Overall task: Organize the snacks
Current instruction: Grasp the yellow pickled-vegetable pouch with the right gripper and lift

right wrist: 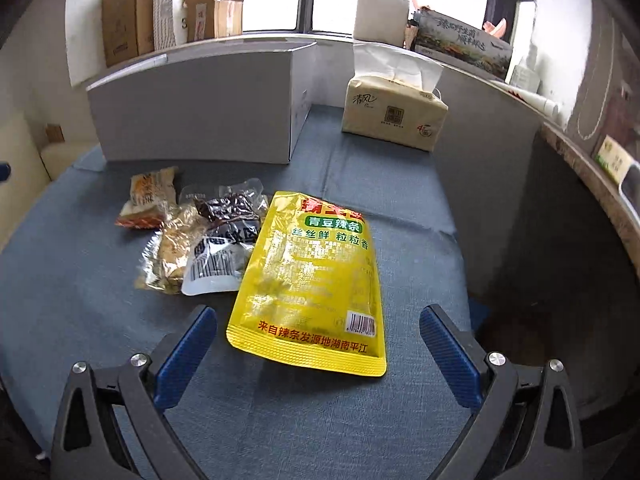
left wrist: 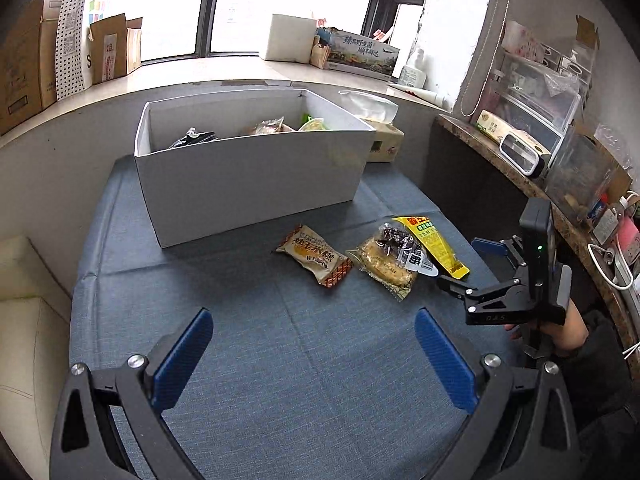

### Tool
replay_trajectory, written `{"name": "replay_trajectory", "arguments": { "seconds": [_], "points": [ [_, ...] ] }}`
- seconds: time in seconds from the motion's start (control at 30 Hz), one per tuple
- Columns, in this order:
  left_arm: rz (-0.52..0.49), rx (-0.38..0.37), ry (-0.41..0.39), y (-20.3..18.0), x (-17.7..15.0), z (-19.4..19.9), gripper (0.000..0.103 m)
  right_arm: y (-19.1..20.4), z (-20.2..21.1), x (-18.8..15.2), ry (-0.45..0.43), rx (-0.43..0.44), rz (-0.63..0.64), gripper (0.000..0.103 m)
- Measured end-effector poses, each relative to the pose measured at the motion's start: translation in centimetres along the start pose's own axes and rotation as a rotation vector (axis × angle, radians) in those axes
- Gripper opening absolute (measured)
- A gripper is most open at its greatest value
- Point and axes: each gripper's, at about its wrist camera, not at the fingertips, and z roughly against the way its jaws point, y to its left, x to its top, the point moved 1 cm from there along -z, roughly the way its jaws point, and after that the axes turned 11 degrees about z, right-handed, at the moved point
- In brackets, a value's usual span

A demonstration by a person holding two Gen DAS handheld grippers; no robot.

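Observation:
A white box (left wrist: pixel 248 184) stands at the back of the blue table and holds several snack packs; it also shows in the right wrist view (right wrist: pixel 192 120). In front of it lie a brown cake pack (left wrist: pixel 314 256), a clear pack with a round cake (left wrist: pixel 386 266), a dark snack pack (right wrist: pixel 228 236) and a yellow pouch (right wrist: pixel 312 280). My left gripper (left wrist: pixel 314 354) is open and empty, well short of the packs. My right gripper (right wrist: pixel 318 354) is open, its fingers either side of the yellow pouch's near end. It also shows in the left wrist view (left wrist: pixel 466 268).
A tissue pack (right wrist: pixel 394 116) lies at the back right of the table. A windowsill with cardboard boxes (left wrist: pixel 114 50) runs behind. A cluttered shelf (left wrist: pixel 536 136) stands at the right. A cream seat (left wrist: pixel 28 304) is at the left.

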Motion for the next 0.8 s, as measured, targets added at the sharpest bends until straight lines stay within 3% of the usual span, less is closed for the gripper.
{"name": "replay_trajectory", "arguments": {
  "seconds": [0.13,0.2,0.33,0.4,0.5,0.53,0.57,0.67,0.77,0.8],
  "points": [
    [-0.006,0.001,0.004,-0.3,-0.1,-0.1,0.103,1.3,-1.2,0.6,0.011,-0.03,0.11,0.103],
    [-0.005,0.001,0.009,-0.3,-0.1,-0.2,0.103,-0.1,-2.0,1.0,0.032,0.035,0.054,0.103],
    [0.006,-0.007,0.013,0.0,-0.3,-0.3,0.103,-2.9,-3.4,1.0,0.066,0.07,0.01,0.101],
    [0.013,-0.003,0.015,0.2,-0.4,-0.5,0.103,-3.4,-3.5,1.1,0.053,0.146,-0.013,0.083],
    [0.015,0.005,0.024,0.2,-0.5,-0.7,0.103,-3.2,-3.0,1.5,0.047,0.158,-0.002,0.07],
    [0.013,0.004,0.022,0.2,-0.5,-0.7,0.103,-3.4,-2.6,1.5,0.037,0.171,-0.017,0.056],
    [0.013,0.001,0.021,0.2,-0.5,-0.7,0.103,-3.7,-2.1,1.4,0.024,0.199,-0.041,0.05],
    [0.013,0.003,0.022,0.2,-0.5,-0.7,0.103,-3.9,-1.4,1.1,0.018,0.189,-0.055,0.039],
    [0.005,0.005,0.024,0.1,-0.3,-0.8,0.103,-4.6,-0.2,0.7,-0.014,0.257,-0.13,0.022],
    [0.002,0.004,0.025,0.0,-0.2,-0.9,0.103,-5.0,0.2,0.6,-0.026,0.275,-0.156,0.022]
  ]
}}
